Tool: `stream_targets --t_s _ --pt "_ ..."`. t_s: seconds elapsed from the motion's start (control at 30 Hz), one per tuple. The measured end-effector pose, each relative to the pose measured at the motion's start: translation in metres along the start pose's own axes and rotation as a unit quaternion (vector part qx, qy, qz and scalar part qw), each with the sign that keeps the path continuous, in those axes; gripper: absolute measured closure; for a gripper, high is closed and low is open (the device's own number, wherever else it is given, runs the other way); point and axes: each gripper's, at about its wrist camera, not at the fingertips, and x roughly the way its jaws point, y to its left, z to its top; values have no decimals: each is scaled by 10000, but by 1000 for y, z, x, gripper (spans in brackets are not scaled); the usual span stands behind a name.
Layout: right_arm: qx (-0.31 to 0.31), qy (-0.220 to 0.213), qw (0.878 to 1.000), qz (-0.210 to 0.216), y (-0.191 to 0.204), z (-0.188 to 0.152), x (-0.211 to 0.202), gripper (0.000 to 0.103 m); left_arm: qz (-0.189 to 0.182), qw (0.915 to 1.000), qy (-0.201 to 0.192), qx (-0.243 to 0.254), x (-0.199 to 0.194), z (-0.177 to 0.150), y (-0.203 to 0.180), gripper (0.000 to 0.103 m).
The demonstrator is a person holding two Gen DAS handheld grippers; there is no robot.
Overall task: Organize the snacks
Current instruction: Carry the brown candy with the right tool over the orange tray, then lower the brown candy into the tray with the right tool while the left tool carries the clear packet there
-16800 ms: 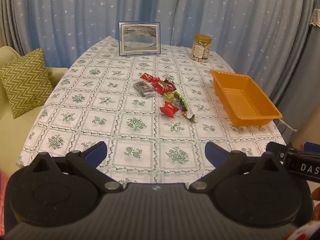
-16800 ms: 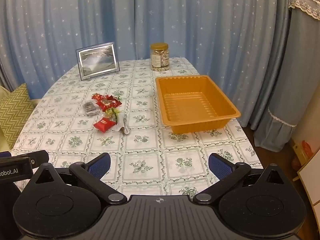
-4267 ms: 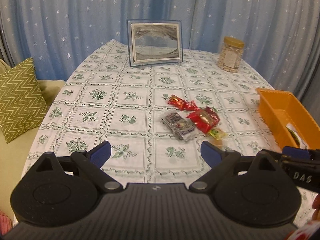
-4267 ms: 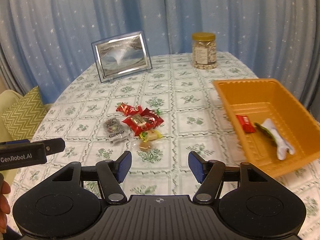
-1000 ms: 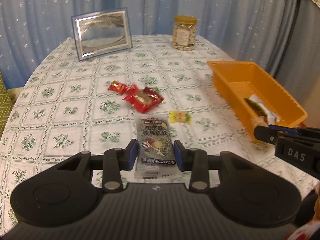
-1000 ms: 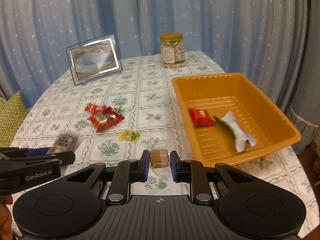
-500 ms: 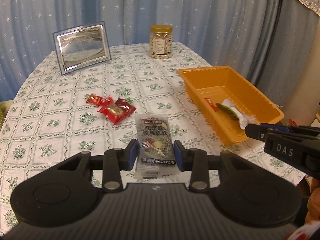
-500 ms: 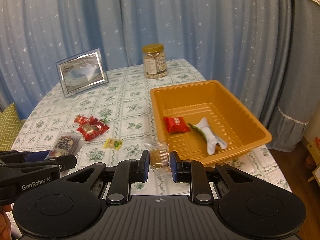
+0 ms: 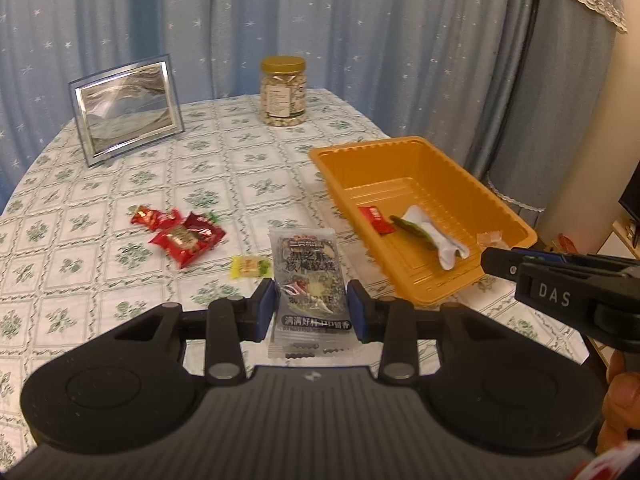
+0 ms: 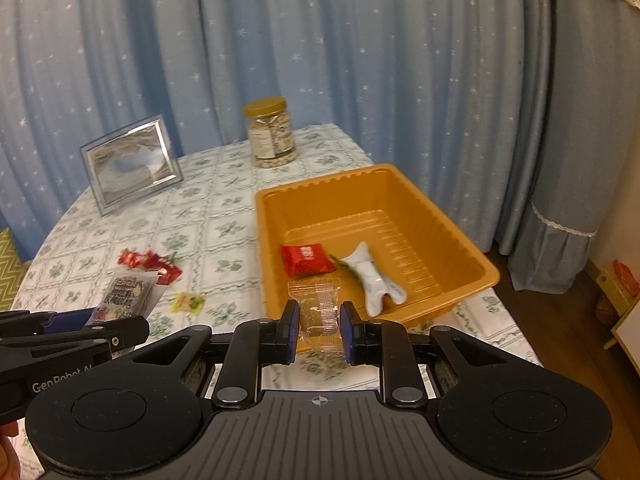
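My left gripper is shut on a grey snack packet with dark print and holds it above the table, left of the orange tray. My right gripper is shut on a clear-wrapped brown biscuit, held over the tray's near left corner. In the tray lie a red packet and a white-and-green wrapper. On the tablecloth remain red packets and a small yellow candy.
A silver picture frame and a jar of nuts with a gold lid stand at the back of the table. Blue star curtains hang behind. The table's right edge runs just beyond the tray, with floor below.
Both grippers, each still holding its snack, have moved right toward the tray. The right gripper's biscuit now hangs over the tray's near left corner.
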Motion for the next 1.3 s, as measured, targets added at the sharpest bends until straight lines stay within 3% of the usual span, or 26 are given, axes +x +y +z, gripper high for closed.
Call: stream_targets --t_s 0.37,0.43,0.6,0.87,1.1,1.3 --pt "234 15 9995 -231 -38 18 18 81 -319 9994 -20 137 29 23 -32 68" --pt "246 22 9994 -252 -43 22 23 81 -405 9990 -30 171 36 29 -37 75" --pt "236 42 9993 -297 -53 29 36 81 -543 9983 -57 195 53 43 -47 76" --pt "343 48 9991 -261 -59 32 46 81 -408 9992 -15 -33 62 46 -25 76" --pt "411 -10 9990 -152 -50 28 37 81 -307 9994 128 -20 53 17 -4 75" --pt "409 40 9991 -124 -44 20 34 81 -455 9982 351 150 47 -36 -2 44"
